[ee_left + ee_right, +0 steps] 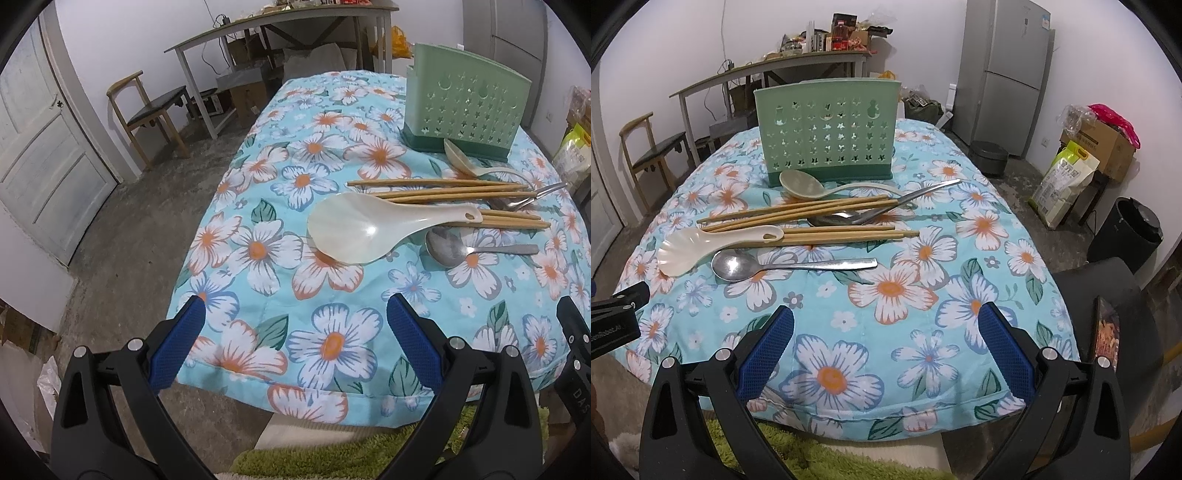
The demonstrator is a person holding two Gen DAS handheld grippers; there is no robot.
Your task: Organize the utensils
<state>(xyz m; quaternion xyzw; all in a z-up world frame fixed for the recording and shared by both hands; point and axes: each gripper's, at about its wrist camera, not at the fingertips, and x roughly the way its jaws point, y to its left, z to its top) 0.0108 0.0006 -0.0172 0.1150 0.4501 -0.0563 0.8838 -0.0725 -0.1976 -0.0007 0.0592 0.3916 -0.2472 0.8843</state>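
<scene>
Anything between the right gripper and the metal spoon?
Nothing: only bare floral cloth lies between the right gripper and the metal spoon, per the right wrist view.

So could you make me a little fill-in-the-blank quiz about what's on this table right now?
1. Both pairs of tongs, left and right, hold ____.
2. The green holder stands ____ the utensils.
3. The rice paddle handle rests on the ____.
4. The nearest metal spoon lies on the floral ____.

Missing: nothing; behind; chopsticks; cloth
</scene>
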